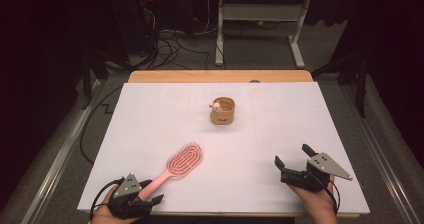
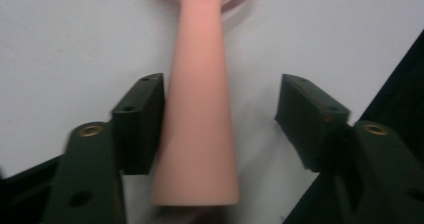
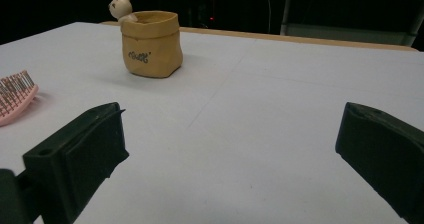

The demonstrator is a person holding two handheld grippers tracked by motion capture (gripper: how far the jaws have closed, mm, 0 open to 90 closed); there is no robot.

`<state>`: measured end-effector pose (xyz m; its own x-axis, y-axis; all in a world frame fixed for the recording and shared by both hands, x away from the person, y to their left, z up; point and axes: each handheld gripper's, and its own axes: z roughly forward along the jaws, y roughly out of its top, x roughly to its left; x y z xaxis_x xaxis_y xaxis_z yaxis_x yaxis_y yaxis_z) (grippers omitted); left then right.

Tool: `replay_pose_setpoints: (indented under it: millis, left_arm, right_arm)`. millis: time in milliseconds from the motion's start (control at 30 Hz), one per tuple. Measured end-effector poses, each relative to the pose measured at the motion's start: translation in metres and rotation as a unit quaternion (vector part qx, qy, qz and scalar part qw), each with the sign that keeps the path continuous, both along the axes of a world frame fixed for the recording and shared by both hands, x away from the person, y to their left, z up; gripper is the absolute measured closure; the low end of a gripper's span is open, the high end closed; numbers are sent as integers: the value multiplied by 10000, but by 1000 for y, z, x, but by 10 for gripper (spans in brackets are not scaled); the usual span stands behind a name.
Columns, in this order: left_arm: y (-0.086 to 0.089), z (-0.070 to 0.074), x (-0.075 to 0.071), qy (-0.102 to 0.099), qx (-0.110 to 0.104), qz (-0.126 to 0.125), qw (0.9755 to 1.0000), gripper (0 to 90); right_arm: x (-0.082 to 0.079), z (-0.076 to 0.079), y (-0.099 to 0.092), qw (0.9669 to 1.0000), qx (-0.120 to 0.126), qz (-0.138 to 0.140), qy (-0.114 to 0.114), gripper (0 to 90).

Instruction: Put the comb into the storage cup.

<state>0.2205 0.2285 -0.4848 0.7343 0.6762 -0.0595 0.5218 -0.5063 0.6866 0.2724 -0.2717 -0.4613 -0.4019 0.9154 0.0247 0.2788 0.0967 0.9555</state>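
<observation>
Bottom left of high view: left gripper [image 1: 150, 198] at near table edge, jaws part-open around handle of pink hairbrush [image 1: 176, 166]. In left gripper view, handle [image 2: 197, 109] against one pad [image 2: 142, 119], clear gap to other pad; not clamped. Brush head toward lower-left centre of white table [image 1: 280, 114], lying flat, handle toward bottom edge. Bottom right: right gripper [image 1: 292, 160] with jaws spread wide, nothing between, just white surface. Upper centre: tan bag-shaped cup [image 1: 223, 111] with small bear figure [image 1: 216, 105] at rim, upright, well apart from brush.
</observation>
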Motion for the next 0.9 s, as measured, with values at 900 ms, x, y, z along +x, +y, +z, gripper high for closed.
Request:
replay_pose_setpoints:
  millis: [900]
  left_arm:
    - [-10,0,5,181,-24,-195,9996,109]
  right_arm:
    - [-1,2,0,10000,-46,32,-65,2]
